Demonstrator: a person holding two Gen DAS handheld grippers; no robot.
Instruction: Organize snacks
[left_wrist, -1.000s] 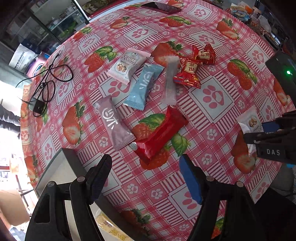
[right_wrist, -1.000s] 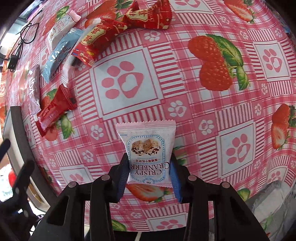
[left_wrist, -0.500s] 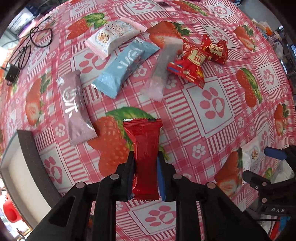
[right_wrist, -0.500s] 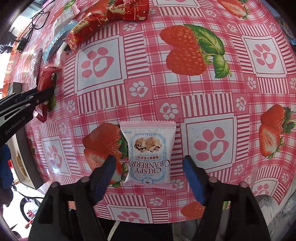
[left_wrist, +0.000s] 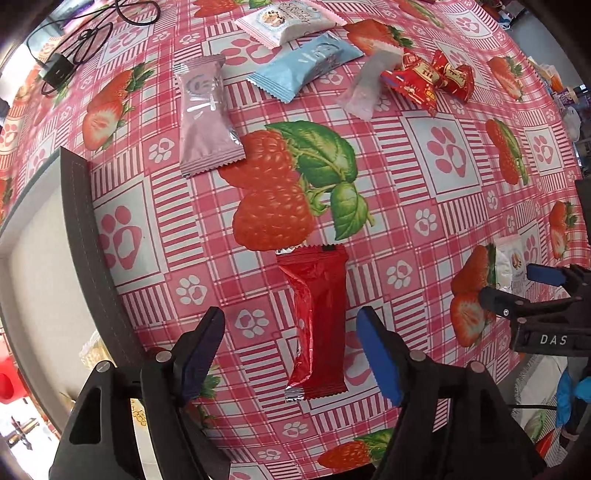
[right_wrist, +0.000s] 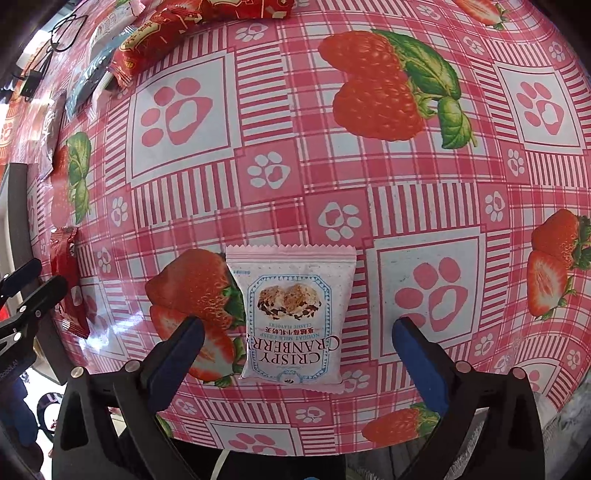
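A red snack packet (left_wrist: 317, 317) lies flat on the strawberry tablecloth (left_wrist: 443, 155). My left gripper (left_wrist: 290, 317) straddles it, jaws opening, pads clear of its sides. A white "Crispy Cranberry" packet (right_wrist: 291, 295) lies near the table's front edge. Around it stands my right gripper (right_wrist: 297, 325), also opening, wide and not touching. In the left wrist view the right gripper (left_wrist: 517, 288) shows at the right by that packet (left_wrist: 511, 258). The red packet (right_wrist: 70, 280) sits at the right wrist view's left edge.
Farther back lie a mauve packet (left_wrist: 205, 114), a blue packet (left_wrist: 306, 68), a second cranberry packet (left_wrist: 288, 20), a translucent white packet (left_wrist: 369, 85) and red candy packets (left_wrist: 428, 83). A dark-rimmed tray (left_wrist: 85, 236) sits at the left edge. A black cable with charger (left_wrist: 59, 68) lies far left.
My left gripper shut on the red packet, turned it and brought it nearer, then opened and left it on the cloth. My right gripper let go of the cranberry packet and spread wide.
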